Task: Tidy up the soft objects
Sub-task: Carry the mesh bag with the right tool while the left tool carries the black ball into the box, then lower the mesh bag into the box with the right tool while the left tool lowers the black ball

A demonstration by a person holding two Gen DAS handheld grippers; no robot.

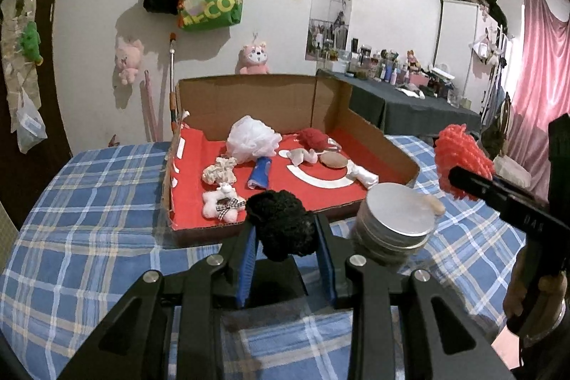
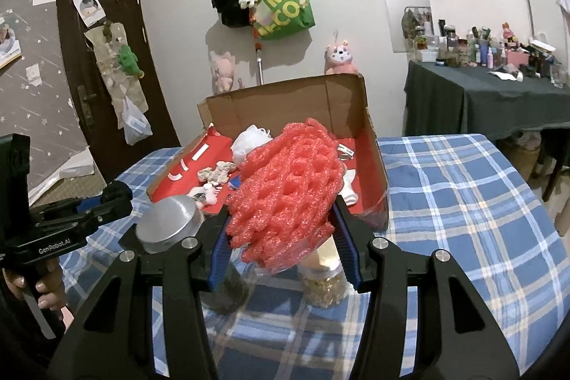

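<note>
Now both tongs carry loads: left gripper clamps black pouf, right gripper clamps red foam net; next, likely drop both into cardboard box.

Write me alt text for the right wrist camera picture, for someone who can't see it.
The right tool grips a red foam net above a blue plaid tablecloth. Behind it an open cardboard box with a red floor holds small soft items. At left, a hand holds the left tool beside a metal-lidded jar.
</note>
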